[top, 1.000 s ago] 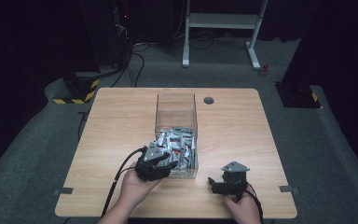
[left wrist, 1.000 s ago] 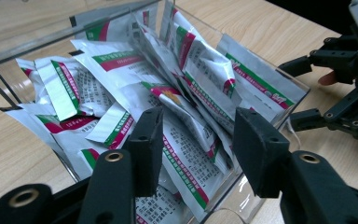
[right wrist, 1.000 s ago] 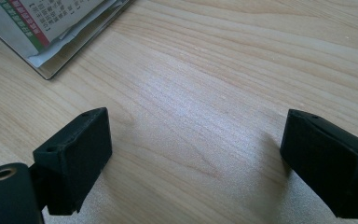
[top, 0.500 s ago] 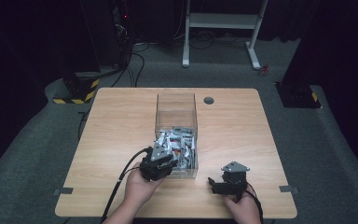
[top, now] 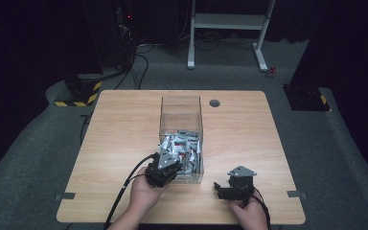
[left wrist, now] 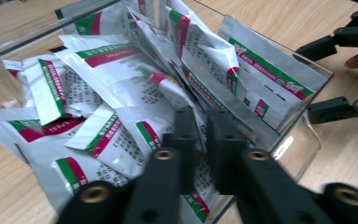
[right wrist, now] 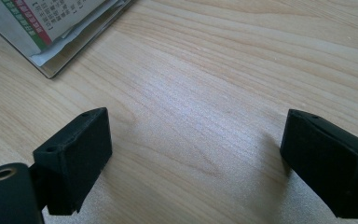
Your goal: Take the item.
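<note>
Clear plastic box [top: 181,125] stands mid-table [top: 124,124], its near half filled with silver sachets [left wrist: 121,93] printed green and red; far half bare. Left tongs [left wrist: 200,135] reach over the box's near rim, jaws almost together on a sachet edge; actual grip hard to confirm. Right tongs [right wrist: 196,158] rest on bare wood beside the box, jaws wide apart. Sachet print too small to read.

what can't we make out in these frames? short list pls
- Left gripper view: the jaws stand almost closed over the sachets; whether they pinch one is hidden by the jaws themselves.
- Sachet print: too blurred to read.
- High view: lower sachets in the clear box are buried under the pile.
- Right gripper view: the box is cut off by the top-left edge.
</note>
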Demonstrator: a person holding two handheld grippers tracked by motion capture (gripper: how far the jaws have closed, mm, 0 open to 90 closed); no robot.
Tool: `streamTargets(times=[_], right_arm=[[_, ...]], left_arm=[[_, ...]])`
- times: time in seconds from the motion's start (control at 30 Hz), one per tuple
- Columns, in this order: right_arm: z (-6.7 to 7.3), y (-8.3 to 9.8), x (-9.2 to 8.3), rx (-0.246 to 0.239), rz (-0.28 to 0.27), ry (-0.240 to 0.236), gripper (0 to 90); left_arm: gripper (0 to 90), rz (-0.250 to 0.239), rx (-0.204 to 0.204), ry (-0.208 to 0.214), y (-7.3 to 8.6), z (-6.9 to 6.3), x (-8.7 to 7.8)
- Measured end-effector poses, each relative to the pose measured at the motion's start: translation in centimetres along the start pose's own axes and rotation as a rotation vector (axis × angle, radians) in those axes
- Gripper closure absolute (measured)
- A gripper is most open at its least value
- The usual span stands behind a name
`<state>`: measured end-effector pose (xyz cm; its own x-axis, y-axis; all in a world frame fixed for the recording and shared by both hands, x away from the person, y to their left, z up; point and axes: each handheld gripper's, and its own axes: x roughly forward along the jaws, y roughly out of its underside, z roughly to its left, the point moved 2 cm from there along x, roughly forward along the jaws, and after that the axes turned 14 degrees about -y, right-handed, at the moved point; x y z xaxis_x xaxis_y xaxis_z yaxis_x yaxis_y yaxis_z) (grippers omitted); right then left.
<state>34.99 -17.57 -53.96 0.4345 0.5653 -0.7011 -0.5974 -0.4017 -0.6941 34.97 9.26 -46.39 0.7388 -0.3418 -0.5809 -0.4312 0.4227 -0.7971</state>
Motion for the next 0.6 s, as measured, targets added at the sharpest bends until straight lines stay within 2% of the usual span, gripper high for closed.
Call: streamTargets(times=[0.1,0.27,0.4,0.6], right_arm=[[0.0,0.0,0.0,0.000,0.001,0.000,8.5],[0.0,0.0,0.0,0.000,0.001,0.000,8.5],[0.0,0.0,0.0,0.000,0.001,0.000,8.5],[0.0,0.0,0.0,0.000,0.001,0.000,8.5]], left_arm=[[89.8,-0.011,-0.020,0.011,0.2,0.2,0.0],[90.0,-0.044,-0.056,0.020,0.3,0.4,-0.3],[90.0,-0.051,-0.087,0.035,0.5,0.8,-0.5],[89.9,-0.068,-0.092,0.036,0.8,1.1,-0.8]])
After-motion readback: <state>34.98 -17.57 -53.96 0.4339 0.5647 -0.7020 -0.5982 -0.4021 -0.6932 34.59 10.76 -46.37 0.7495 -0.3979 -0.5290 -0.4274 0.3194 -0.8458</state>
